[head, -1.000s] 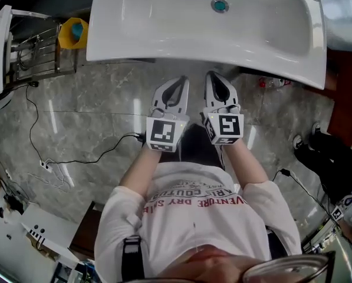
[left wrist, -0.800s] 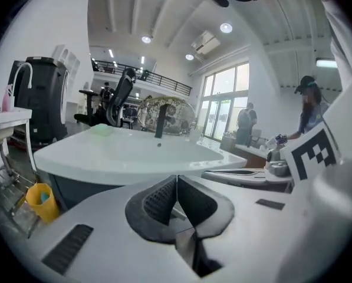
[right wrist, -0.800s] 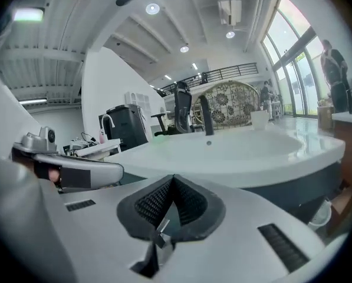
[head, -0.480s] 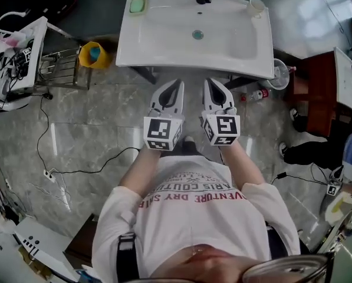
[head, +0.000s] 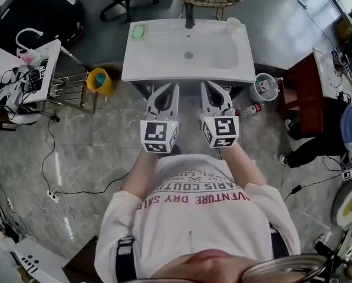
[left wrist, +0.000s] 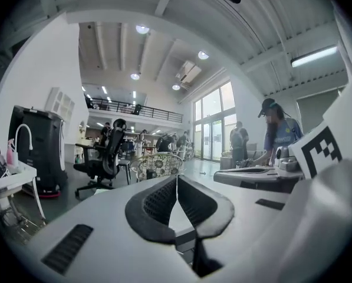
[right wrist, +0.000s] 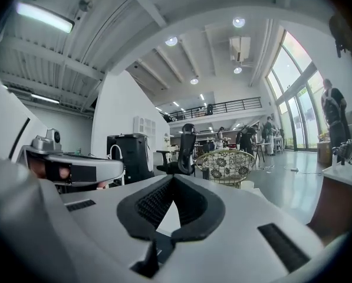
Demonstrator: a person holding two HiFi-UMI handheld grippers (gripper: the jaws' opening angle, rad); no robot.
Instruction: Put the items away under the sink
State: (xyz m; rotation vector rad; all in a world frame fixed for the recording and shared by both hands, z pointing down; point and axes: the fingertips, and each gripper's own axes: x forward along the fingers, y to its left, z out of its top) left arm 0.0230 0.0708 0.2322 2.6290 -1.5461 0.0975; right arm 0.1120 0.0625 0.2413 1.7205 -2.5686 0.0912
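Risen since earlier, the left gripper (head: 168,88) and right gripper (head: 210,86) sit mid-frame, clenched and empty, while the sink (head: 187,58) shrank toward upper centre. A bottle (head: 253,108) lies right of centre, so open the jaws before lowering.

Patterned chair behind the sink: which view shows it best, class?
Right gripper view: the patterned chair shows clearest, side-on. Left gripper view partly hides it; head view shows it small, from above.

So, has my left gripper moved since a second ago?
Yes. The left gripper has risen. The sink below looks much smaller now while the gripper keeps its size. Its tips are still at the sink's front edge.
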